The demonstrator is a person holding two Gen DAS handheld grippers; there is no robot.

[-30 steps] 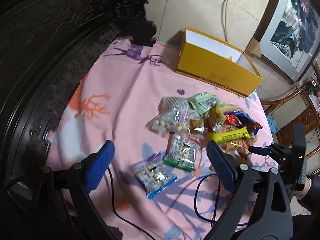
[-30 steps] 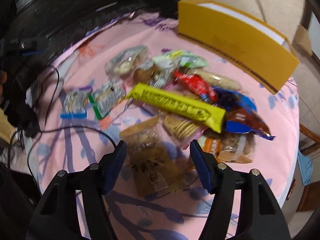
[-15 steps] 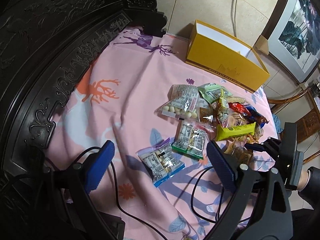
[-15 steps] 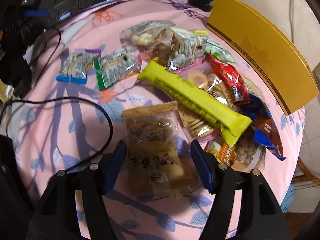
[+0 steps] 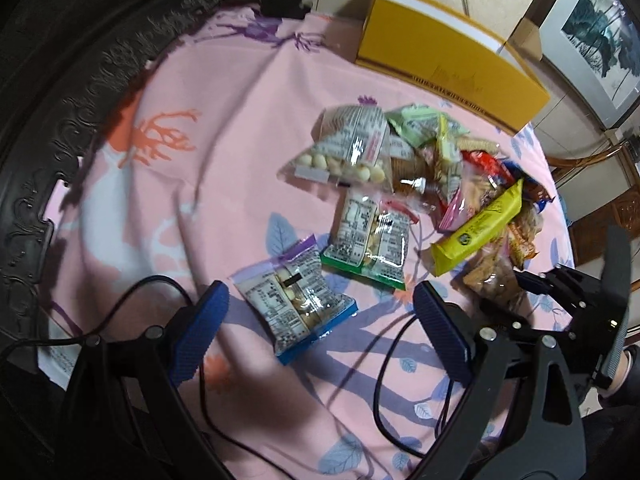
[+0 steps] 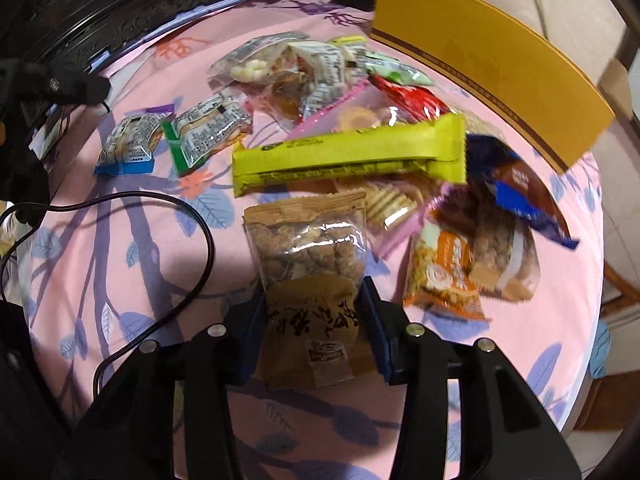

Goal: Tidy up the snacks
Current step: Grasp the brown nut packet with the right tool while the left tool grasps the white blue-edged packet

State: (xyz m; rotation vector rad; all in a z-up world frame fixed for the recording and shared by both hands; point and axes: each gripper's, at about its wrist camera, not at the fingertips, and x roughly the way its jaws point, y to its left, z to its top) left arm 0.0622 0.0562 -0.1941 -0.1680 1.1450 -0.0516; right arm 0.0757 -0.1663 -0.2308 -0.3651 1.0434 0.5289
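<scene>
The right tool (image 6: 313, 322) pinches a brown bag (image 6: 308, 276), its near end hidden between the pads; the printed characters are unreadable. The left tool (image 5: 320, 332) gapes wide above a blue-edged packet (image 5: 294, 306).

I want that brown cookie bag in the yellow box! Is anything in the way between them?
Yes. The right tool has its fingers on both sides of the brown bag. Between it and the yellow box lies the snack pile, with the long yellow bar right across the path. Lifting the bag over it should probably work.
</scene>
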